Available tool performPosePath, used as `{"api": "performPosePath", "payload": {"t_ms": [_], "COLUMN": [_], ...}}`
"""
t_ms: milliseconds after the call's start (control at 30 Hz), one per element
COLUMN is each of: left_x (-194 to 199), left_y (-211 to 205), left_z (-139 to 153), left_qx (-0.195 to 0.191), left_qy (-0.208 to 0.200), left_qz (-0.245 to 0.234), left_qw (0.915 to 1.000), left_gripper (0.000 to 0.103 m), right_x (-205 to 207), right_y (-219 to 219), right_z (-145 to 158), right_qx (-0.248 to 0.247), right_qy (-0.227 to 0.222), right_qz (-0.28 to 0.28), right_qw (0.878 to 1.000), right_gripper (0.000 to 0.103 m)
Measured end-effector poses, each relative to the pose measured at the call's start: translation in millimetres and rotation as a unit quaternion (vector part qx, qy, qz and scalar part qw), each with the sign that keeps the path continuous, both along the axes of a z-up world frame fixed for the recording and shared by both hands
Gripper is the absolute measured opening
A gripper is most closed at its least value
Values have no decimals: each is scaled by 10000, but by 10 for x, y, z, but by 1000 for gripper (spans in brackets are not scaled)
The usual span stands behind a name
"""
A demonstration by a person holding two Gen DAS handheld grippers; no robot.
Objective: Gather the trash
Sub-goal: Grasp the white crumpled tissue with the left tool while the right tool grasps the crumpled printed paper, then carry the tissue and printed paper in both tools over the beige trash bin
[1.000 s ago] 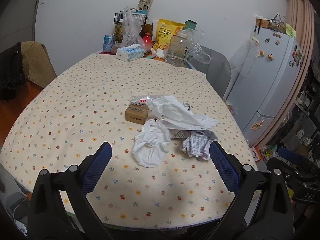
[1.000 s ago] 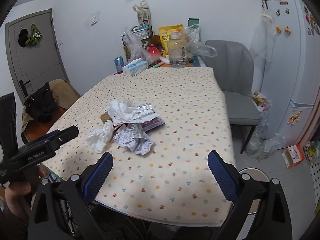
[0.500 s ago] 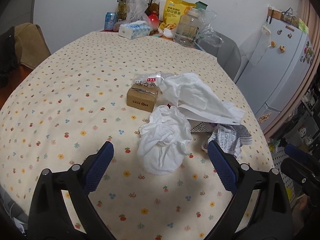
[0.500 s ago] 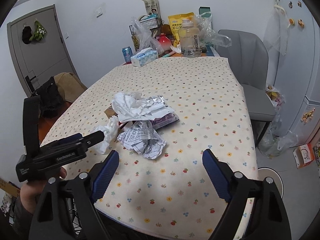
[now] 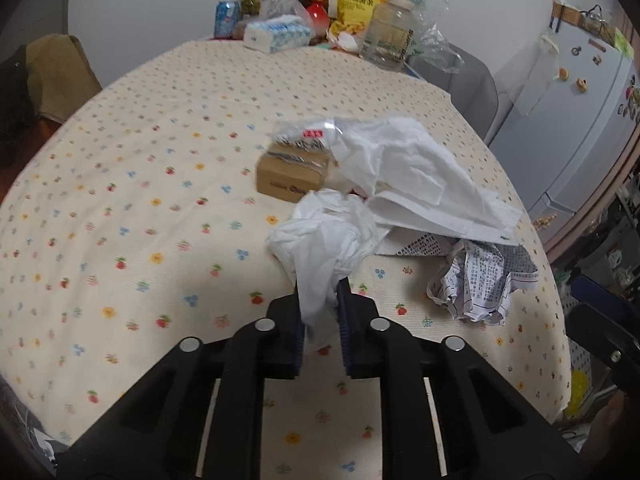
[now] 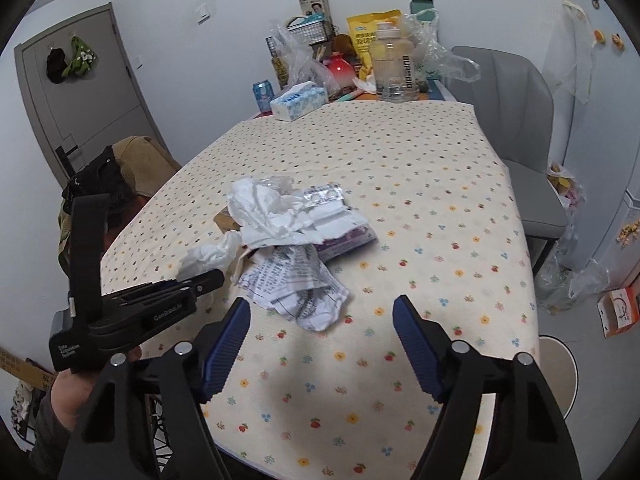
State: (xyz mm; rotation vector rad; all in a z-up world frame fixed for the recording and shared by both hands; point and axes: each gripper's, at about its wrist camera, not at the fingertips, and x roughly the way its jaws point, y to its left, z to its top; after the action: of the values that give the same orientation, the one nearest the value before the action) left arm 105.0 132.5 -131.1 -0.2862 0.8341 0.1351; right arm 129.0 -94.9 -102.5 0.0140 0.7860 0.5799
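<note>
Trash lies heaped mid-tabletop (image 5: 120, 184): a crumpled white tissue wad (image 5: 324, 236), a wide white paper sheet (image 5: 412, 176), a crumpled printed leaflet (image 5: 480, 280) and a small brown cardboard box (image 5: 292, 176). The left gripper (image 5: 320, 320) has its blue pads clamped on the wad's near tail; the rest of the wad stretches straight ahead of it. The right gripper (image 6: 320, 340) hovers with jaws spread wide, the leaflet (image 6: 296, 284) just ahead between its fingers, making it likely the nearer hand for that piece.
</note>
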Motion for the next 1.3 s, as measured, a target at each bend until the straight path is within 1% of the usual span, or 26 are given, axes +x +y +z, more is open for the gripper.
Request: {"api": "performPosePath", "payload": {"t_ms": [67,167,200,233,267,300,333,433,600,833,1033,1300], "left_x": [-60,-150,-173,-187,-201,-211,-219,-243,-257,-200,-85,155], "left_y": [61,129,149,154,162,162,152,91,-95,-450,-806,-1279], "left_z": [56,141,167,186,207,225,237,291,380,478,563,597], "left_qx": [-19,0,3,4,1,-5,-6,11,10,60,151,208], "left_qy": [-79,-176,-209,-232,-255,-270,-284,-359,-497,-599,-673,-686], "left_qz": [66,177,194,203,210,209,201,128,-91,-484,-852,-1297], "left_qw": [9999,9997,9996,9995,9995,9994,9994,9993,9987,9970,9940,9890], "left_gripper": [14,14,14,14,14,14,14,14,14,14,14,14], "right_x": [42,120,145,168,180,198,194,123,11,-109,-148,-151], "right_y": [71,173,209,243,271,287,282,205,-24,-463,-867,-1394], "right_z": [0,-21,-32,-50,-67,-91,-93,-47,47,145,219,244], "right_qx": [13,84,86,57,25,6,19,94,159,316,429,508], "right_qy": [34,105,115,138,184,261,279,176,95,-34,-143,-239], "right_qz": [64,113,124,141,166,194,185,127,-54,-438,-843,-1358], "right_qw": [10000,9998,9998,9998,9997,9995,9994,9997,9998,9985,9954,9891], "right_gripper": [59,52,46,35,26,11,8,4,3,3,3,3]}}
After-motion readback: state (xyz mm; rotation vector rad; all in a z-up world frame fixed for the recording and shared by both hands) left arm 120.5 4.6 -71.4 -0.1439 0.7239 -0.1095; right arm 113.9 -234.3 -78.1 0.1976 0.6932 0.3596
